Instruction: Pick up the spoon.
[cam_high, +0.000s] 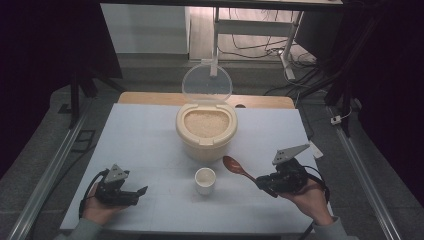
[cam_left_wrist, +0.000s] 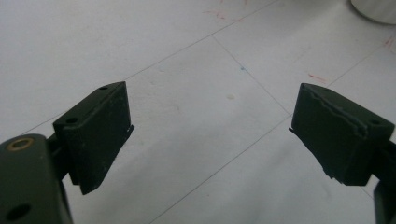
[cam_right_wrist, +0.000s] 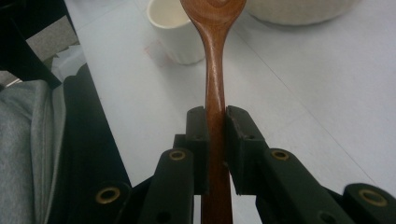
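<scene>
High view: right gripper pinches the wooden spoon, bowl above the table beside the cup. Left gripper view: left gripper jaws spread. Right gripper view: 2 jaws clamp the spoon's handle.

This looks like a lab or recording room, not a home kitchen. The white table stands between dark curtains, metal rails run along the grey floor, and loose cables lie under a desk frame behind.
</scene>
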